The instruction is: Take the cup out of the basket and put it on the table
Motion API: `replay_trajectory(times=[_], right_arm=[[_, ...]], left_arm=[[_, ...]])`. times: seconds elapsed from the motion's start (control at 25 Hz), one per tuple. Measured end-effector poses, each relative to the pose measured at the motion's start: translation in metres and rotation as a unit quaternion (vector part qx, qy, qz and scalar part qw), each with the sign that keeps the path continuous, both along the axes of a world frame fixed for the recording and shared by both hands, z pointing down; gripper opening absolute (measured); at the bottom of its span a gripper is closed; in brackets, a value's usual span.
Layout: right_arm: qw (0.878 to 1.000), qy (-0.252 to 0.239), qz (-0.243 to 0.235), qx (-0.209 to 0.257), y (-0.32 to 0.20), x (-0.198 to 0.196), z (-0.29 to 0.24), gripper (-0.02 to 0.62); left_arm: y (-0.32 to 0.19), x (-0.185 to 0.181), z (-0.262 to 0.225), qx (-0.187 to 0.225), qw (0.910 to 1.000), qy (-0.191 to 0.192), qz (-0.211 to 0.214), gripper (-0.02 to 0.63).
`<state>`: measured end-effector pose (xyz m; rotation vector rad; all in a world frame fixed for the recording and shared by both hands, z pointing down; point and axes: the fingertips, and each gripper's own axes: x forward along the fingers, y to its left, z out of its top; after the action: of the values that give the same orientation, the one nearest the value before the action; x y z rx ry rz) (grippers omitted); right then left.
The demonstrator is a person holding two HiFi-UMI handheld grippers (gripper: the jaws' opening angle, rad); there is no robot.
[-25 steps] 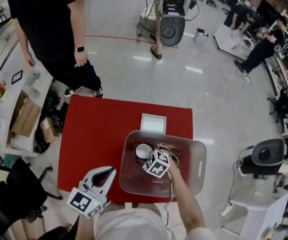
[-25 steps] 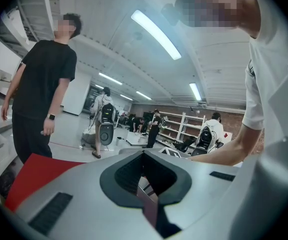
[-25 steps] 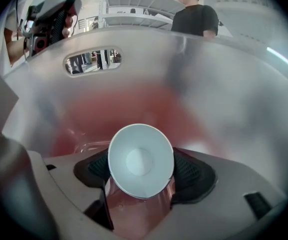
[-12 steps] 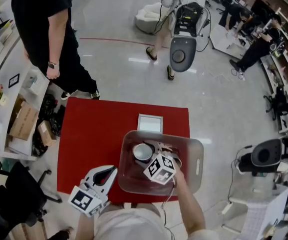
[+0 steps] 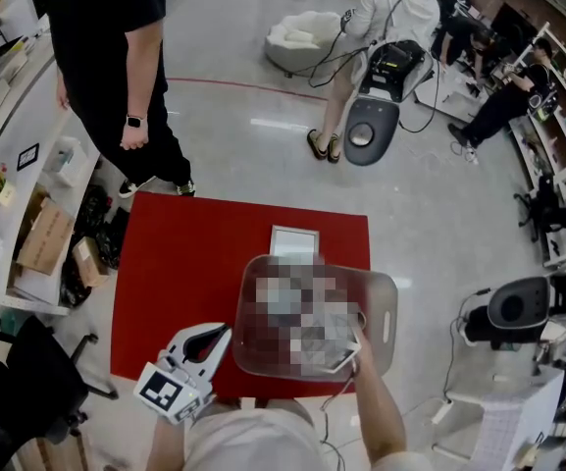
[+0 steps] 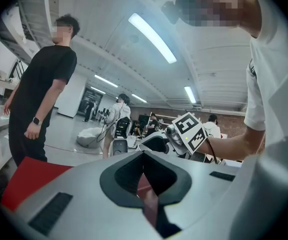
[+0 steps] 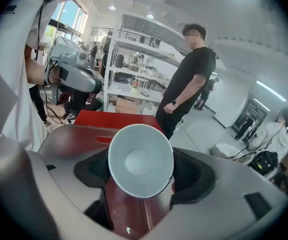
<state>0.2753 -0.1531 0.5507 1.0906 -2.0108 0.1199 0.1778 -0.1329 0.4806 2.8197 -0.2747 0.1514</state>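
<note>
Since earlier, the bystander in black [image 5: 116,47] has shifted right beyond the red table [image 5: 194,263]. In the head view the clear basket [image 5: 379,307] sits on it, contents unreadable. Left gripper view: left gripper [image 6: 144,164] closed, empty. Right gripper view: right gripper [image 7: 140,170] clamps the white cup [image 7: 140,159] inside the basket.

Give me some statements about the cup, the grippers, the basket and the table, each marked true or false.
1. The cup sits between the right gripper's jaws. True.
2. The left gripper holds the cup. False: its jaws are together on nothing.
3. The table has a red top. True.
4. The basket stands on the floor. False: it stands on the table.
5. The cup lies on the bare table. False: the right gripper grips it.
</note>
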Motion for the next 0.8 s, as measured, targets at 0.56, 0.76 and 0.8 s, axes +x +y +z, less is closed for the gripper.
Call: replay_trajectory(times=[0.56,0.76,0.8], right_arm=[[0.998,-0.019,-0.042,0.049,-0.004,-0.031,-0.058,0.351],[0.996,-0.021,-0.064,0.059,-0.008,-0.052,-0.068,0.351],[0.996,-0.021,-0.067,0.060,-0.008,-0.056,-0.069,0.351]], left_arm=[[-0.001,-0.017,-0.003,0.003,0.9997,0.008,-0.021,0.005],[-0.003,-0.030,-0.004,0.004,0.9993,0.010,-0.037,0.006],[-0.004,-0.033,-0.005,0.004,0.9991,0.010,-0.040,0.005]])
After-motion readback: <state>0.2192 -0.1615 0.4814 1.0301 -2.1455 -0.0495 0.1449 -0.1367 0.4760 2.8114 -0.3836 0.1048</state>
